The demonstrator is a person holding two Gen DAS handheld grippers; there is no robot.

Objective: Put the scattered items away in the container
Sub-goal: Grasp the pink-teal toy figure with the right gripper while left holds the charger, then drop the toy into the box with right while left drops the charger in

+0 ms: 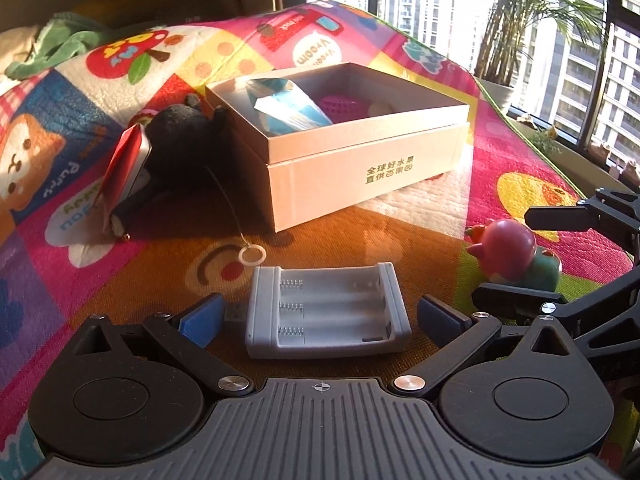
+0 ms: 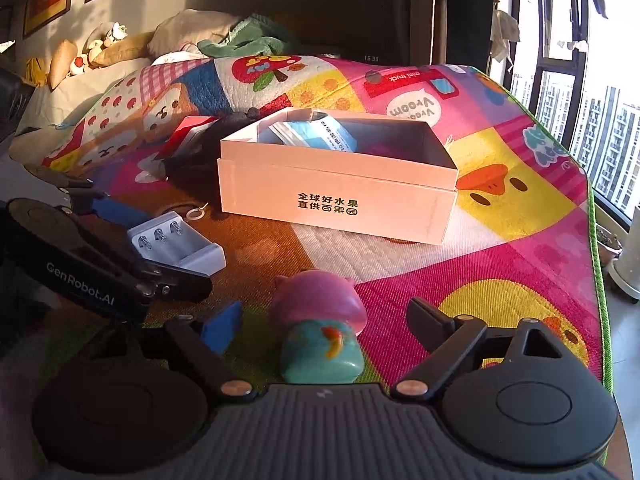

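A white open box [image 1: 360, 168] [image 2: 336, 196] sits on the colourful mat and holds a blue-white packet [image 1: 288, 108] and a pink ball [image 1: 344, 106]. A grey battery holder [image 1: 326, 312] [image 2: 176, 246] lies between the open fingers of my left gripper [image 1: 320, 316], not gripped. A pink-and-teal toy figure [image 2: 320, 332] [image 1: 516, 256] stands between the open fingers of my right gripper [image 2: 324, 326], not gripped. A black plush toy with a red tag [image 1: 176, 148] lies left of the box.
A white ring on a cord [image 1: 252, 255] lies in front of the battery holder. The mat [image 2: 500, 288] ends at a green edge on the right. Pillows and a green cloth [image 2: 240, 40] lie at the back. A window with plants [image 1: 532, 20] is beyond.
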